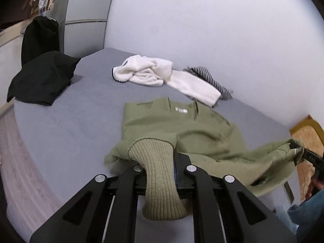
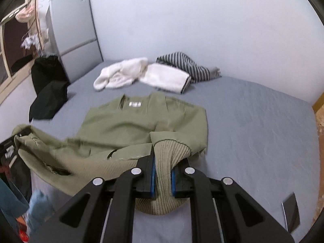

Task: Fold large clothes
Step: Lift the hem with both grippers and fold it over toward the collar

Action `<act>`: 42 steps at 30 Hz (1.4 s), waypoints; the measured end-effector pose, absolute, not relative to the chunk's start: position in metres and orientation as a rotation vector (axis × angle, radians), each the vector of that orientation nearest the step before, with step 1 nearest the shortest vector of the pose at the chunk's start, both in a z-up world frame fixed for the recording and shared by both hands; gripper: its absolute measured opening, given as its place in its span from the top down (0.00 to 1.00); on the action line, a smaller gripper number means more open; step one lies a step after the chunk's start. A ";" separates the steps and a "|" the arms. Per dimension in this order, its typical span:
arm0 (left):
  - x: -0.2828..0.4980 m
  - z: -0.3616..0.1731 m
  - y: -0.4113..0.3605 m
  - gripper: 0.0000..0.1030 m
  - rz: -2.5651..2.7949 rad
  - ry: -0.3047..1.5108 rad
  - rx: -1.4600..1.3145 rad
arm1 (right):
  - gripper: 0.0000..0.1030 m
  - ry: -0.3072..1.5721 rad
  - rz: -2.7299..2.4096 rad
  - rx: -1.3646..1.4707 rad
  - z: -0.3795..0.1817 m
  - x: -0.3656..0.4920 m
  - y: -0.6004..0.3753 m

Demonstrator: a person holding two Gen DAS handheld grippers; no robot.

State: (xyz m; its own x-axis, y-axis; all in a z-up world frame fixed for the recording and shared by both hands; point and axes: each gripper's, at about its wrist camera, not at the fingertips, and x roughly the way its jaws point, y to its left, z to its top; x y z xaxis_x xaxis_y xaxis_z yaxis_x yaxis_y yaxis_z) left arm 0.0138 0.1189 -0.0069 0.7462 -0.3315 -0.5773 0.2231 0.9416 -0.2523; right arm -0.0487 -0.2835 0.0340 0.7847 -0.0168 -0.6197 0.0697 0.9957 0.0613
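An olive green jacket (image 1: pixel 182 127) lies on the grey bed (image 1: pixel 70 125), collar and label away from me, sleeves folded in. My left gripper (image 1: pixel 160 162) is shut on its ribbed hem (image 1: pixel 158 174) at the jacket's left corner. My right gripper (image 2: pixel 163 162) is shut on the ribbed hem (image 2: pixel 164 174) at the right corner; it also shows in the left wrist view (image 1: pixel 297 147), wrapped in green cloth. In the right wrist view the jacket (image 2: pixel 141 125) stretches left to the left gripper (image 2: pixel 16 139). The hem edge is lifted between both grippers.
A white fleece garment (image 1: pixel 162 75) and a striped garment (image 1: pixel 210 79) lie at the bed's far side by the wall. A black garment (image 1: pixel 42 77) sits at the far left corner. A grey fridge (image 2: pixel 75 32) stands behind. Wooden floor (image 1: pixel 307 141) shows at right.
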 end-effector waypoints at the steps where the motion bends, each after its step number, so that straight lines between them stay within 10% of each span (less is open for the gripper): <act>1: 0.030 -0.006 0.117 0.87 -0.298 0.644 -0.176 | 0.89 0.658 -0.045 0.081 0.035 -0.037 -0.285; 25: 0.346 -0.135 0.021 0.86 -0.202 0.884 0.056 | 0.88 0.897 -0.119 0.071 -0.097 0.261 -0.338; 42: 0.390 -0.185 0.022 0.79 -0.246 1.019 0.012 | 0.80 1.039 -0.063 0.079 -0.159 0.305 -0.358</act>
State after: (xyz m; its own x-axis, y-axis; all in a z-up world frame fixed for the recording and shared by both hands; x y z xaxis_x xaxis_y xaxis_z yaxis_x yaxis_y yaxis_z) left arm 0.3898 0.0219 -0.1853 0.4994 -0.1975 -0.8435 0.2090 0.9724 -0.1040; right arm 0.3047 -0.3579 -0.1593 0.5053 -0.0152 -0.8628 0.0896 0.9954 0.0350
